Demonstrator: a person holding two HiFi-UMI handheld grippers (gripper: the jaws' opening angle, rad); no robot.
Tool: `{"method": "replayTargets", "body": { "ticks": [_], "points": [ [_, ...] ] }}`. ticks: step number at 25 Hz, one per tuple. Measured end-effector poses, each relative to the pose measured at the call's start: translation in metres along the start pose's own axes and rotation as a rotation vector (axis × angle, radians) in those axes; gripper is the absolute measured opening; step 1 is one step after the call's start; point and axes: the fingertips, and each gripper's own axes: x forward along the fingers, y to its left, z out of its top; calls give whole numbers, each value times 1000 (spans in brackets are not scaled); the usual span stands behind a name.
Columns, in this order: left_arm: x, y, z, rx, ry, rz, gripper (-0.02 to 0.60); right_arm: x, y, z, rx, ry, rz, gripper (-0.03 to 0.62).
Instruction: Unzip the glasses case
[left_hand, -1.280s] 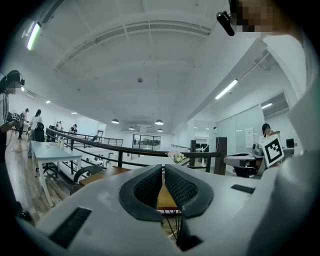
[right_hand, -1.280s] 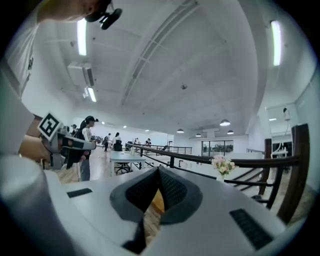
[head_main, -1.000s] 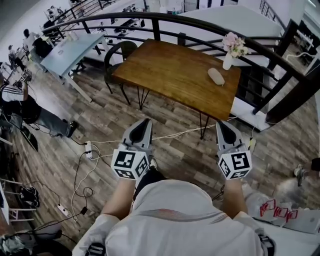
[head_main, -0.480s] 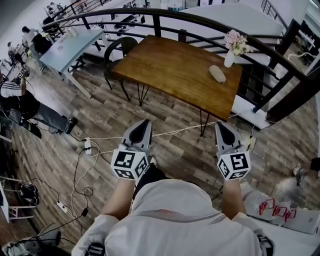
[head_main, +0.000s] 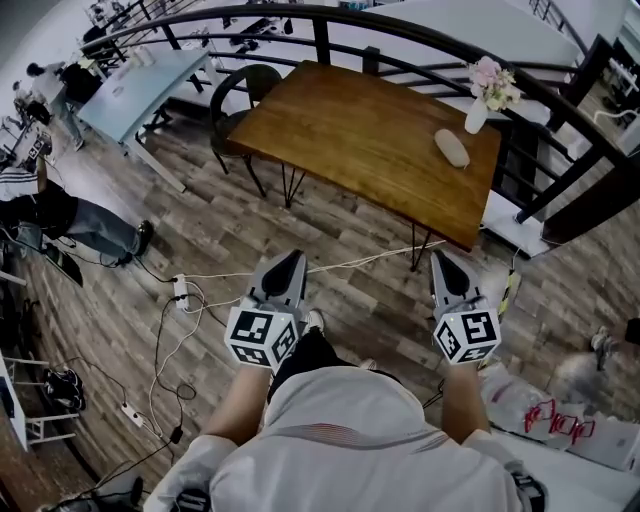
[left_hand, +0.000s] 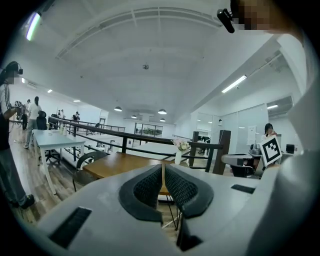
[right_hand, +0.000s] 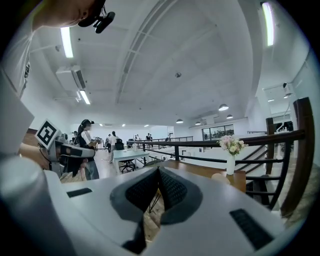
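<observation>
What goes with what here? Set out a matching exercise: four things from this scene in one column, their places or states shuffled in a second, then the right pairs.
Things:
1. glasses case
2. vase of flowers
3. black chair
4. left gripper

Places or states:
A. jaws shut, nothing between them
B. on the floor at the left end of the wooden table
C. lying flat on the table top, close to its right end
D. standing upright at the table's far right corner

Pairs: 1-C, 2-D, 3-B, 4-A
</observation>
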Motion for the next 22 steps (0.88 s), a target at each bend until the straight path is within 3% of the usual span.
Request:
{"method": "replayTargets", "body": {
  "ticks": [6,14,22],
  "points": [
    [49,45,4,-43,9,-56,28,56,2,2,-24,78,-26,52],
    [97,128,44,-22,-13,-100,28,139,14,54,-56,47,-64,52],
    [121,164,34,-37,43,-104,28,195,25,34,-29,96,-21,51]
  ]
}}
